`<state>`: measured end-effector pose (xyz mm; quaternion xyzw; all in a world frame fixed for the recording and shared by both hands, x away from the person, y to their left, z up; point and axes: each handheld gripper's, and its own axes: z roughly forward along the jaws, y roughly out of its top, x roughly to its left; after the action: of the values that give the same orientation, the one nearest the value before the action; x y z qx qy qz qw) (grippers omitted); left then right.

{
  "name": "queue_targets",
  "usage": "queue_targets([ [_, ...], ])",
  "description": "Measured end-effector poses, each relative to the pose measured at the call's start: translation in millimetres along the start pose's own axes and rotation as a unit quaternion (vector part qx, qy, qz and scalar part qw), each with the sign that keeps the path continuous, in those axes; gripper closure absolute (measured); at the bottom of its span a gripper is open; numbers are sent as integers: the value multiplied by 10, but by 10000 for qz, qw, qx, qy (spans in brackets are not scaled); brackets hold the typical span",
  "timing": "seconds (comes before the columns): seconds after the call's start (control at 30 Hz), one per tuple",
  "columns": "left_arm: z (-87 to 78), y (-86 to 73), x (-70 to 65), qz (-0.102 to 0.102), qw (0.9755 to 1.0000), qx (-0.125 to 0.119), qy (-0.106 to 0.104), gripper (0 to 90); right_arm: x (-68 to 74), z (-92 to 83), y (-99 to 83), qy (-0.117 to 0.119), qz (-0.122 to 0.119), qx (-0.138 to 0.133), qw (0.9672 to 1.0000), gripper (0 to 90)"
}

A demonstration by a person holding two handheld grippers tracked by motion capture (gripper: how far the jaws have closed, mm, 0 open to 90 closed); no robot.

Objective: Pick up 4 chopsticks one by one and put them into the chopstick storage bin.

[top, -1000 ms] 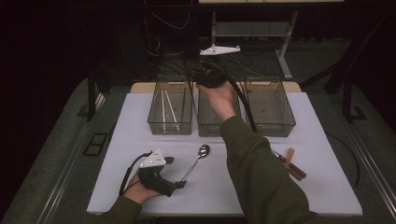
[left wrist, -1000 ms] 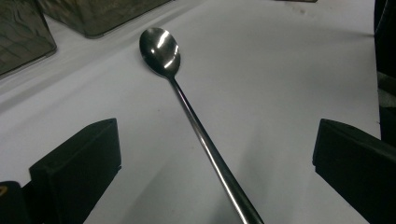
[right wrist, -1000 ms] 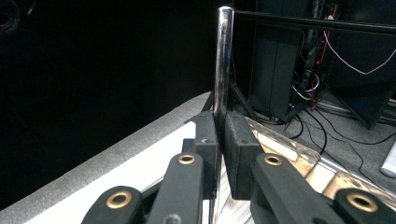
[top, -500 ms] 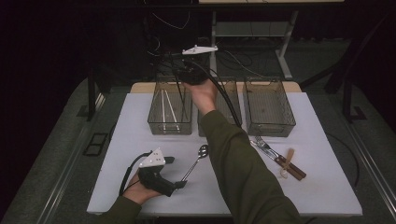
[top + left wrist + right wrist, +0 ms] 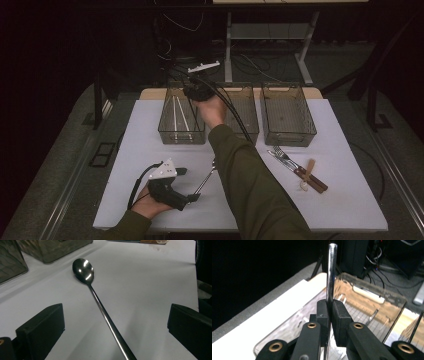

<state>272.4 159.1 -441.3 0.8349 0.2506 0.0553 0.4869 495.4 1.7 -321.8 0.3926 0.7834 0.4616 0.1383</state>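
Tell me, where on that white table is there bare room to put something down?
The right end of the white mat, beyond the fork and knives, is bare, and so is the left strip beside the left bin. The right bin looks empty too. It is crowded mid-front around the spoon and both arms.

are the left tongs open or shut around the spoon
Open. In the left gripper view the left tongs stand wide apart, the spoon lying flat on the white table between them, untouched.
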Motion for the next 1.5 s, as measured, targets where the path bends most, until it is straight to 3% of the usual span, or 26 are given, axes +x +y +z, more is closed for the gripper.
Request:
queue_targets([
  [0.23, 0, 2, -1, 7, 10000, -15, -20, 0, -50, 133, -44, -198, 278, 142, 9993, 833],
  [0.3, -2, 2, -1, 7, 10000, -19, -21, 0, -69, 160, -45, -338, 302, 196, 9988, 705],
  [0.47, -3, 0, 1, 6, 10000, -23, -19, 0, -70, 148, -74, -484, 63, 305, 9983, 619],
  [0.6, -4, 0, 1, 8, 10000, -17, -10, 0, -72, 76, -103, -325, 28, 242, 9992, 551],
  [1.0, 0, -2, -2, 22, 10000, 20, 26, 0, -93, -402, -290, 128, -248, 187, 9994, 359],
  [1.5, 7, -12, -5, -64, 9999, 60, 79, 0, -254, -1086, -724, 629, -350, 130, 9973, 294],
])
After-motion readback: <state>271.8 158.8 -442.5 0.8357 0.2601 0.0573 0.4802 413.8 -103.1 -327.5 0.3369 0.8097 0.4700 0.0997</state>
